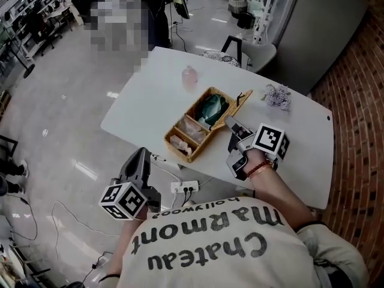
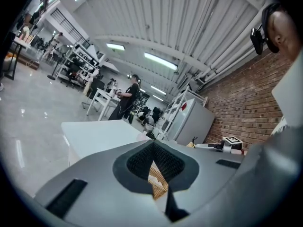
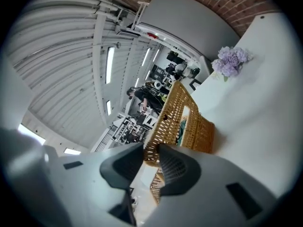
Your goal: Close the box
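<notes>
Right gripper (image 1: 233, 125), jaws apart, has the edge of the woven lid (image 3: 171, 115) between its pads without pinching it. The lid stands raised along the right side of the wicker box (image 1: 177, 152), which is open. Left gripper (image 1: 142, 153) – jaws together, nothing in them – hangs off the near edge of the white table (image 1: 144, 104), over the floor. The box sits mid-table, a green item (image 1: 211, 108) in its far compartment. A pink bottle (image 1: 189, 77) stands beyond it – purple flowers (image 1: 277, 96) to the right.
</notes>
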Available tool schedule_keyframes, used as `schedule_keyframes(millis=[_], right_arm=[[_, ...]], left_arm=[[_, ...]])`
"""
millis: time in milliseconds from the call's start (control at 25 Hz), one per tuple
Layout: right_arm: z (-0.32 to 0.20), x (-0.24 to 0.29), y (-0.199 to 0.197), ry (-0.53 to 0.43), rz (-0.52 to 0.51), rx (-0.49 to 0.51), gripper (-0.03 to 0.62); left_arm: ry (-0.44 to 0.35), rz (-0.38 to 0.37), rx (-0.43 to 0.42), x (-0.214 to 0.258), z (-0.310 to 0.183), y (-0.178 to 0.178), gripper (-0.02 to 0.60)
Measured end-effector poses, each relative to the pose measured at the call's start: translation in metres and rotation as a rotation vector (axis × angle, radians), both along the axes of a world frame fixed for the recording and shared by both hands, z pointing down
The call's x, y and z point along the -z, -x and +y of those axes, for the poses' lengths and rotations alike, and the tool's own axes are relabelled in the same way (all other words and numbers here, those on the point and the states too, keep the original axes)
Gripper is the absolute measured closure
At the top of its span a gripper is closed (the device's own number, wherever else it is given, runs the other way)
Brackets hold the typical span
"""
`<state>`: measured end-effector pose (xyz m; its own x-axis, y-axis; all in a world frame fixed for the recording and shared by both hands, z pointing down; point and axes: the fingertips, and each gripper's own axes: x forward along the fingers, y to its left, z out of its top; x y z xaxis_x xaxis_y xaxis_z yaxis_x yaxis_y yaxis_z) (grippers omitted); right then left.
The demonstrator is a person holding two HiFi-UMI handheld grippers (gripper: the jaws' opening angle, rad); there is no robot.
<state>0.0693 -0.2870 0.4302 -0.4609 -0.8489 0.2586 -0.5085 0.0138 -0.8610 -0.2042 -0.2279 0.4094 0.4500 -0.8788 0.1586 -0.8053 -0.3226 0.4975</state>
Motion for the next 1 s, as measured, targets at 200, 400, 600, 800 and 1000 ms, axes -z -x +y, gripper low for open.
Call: schedule_keyframes(millis=[200, 400, 600, 800, 1000], right_arm=[[-0.01, 0.004, 0.008, -0.009, 0.102, -0.051, 0.485], [-0.02, 0.008, 0.019, -0.019, 0.257, -0.069, 0.483], [-0.03, 0.01, 0.031, -0.014, 0.389, -0.075, 0.491], [-0.036, 0.011, 0.039, -0.021, 0.48, -0.076, 0.487], [-0.043, 0.012, 0.046, -0.039, 0.536, -0.07, 0.485]], left_arm=[[-0.025, 0.002, -0.009, 0.006, -0.009, 0.016, 0.58], [-0.041, 0.004, 0.028, 0.008, -0.012, 0.042, 0.58], [-0.026, 0.014, 0.078, 0.001, -0.007, 0.065, 0.58], [-0.023, 0.023, 0.107, 0.0, -0.002, 0.08, 0.58], [-0.01, 0.024, 0.139, -0.004, 0.003, 0.093, 0.58]])
